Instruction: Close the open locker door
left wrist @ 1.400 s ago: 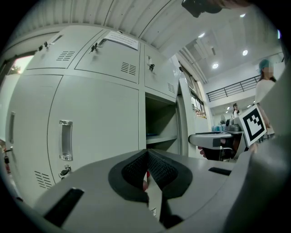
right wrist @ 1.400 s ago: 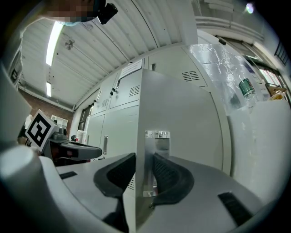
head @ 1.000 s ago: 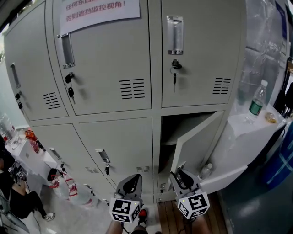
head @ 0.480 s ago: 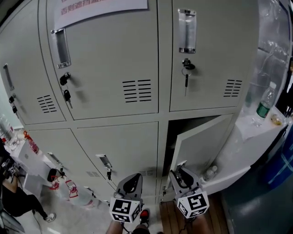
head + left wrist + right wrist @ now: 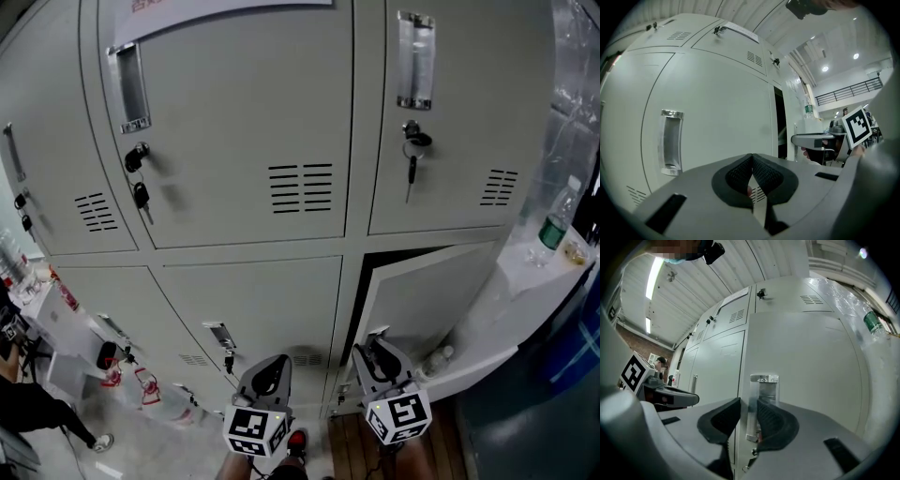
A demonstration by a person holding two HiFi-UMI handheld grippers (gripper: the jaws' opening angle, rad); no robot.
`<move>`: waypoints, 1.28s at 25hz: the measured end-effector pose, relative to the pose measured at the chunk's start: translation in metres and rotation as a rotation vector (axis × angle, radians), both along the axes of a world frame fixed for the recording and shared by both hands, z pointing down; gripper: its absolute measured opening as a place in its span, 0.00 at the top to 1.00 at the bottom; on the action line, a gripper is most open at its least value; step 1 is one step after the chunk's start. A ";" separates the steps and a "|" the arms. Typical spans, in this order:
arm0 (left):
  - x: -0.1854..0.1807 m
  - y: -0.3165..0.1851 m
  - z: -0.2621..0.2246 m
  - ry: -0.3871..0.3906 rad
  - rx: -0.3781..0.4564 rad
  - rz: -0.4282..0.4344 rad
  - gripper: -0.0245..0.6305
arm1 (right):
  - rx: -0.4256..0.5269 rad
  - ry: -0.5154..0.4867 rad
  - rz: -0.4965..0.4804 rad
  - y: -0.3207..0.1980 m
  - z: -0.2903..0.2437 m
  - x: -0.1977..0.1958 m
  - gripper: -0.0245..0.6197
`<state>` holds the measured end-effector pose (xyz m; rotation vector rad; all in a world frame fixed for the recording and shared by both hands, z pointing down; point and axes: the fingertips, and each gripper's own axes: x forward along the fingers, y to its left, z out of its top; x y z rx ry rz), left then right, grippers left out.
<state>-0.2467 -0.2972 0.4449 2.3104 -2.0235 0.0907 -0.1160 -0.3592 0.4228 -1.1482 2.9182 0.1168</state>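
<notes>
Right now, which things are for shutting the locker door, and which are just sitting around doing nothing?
For the job:
- open locker door, bottom right, ajar
- right gripper, clamped on that door's edge beside the handle

Just lying about:
- water bottle on the white ledge
- key hanging in the closed locker above
- left gripper, shut and empty

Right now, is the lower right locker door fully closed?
No, the lower right locker door stands ajar, with a dark gap showing along its top edge in the head view.
</notes>
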 end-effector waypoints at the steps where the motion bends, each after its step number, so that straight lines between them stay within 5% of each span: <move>1: -0.001 -0.001 0.001 0.001 -0.001 0.000 0.93 | -0.003 -0.001 0.003 -0.002 0.000 -0.001 0.78; 32: -0.026 -0.022 0.009 0.012 -0.013 -0.019 0.93 | -0.004 -0.013 0.017 -0.035 0.000 -0.019 0.80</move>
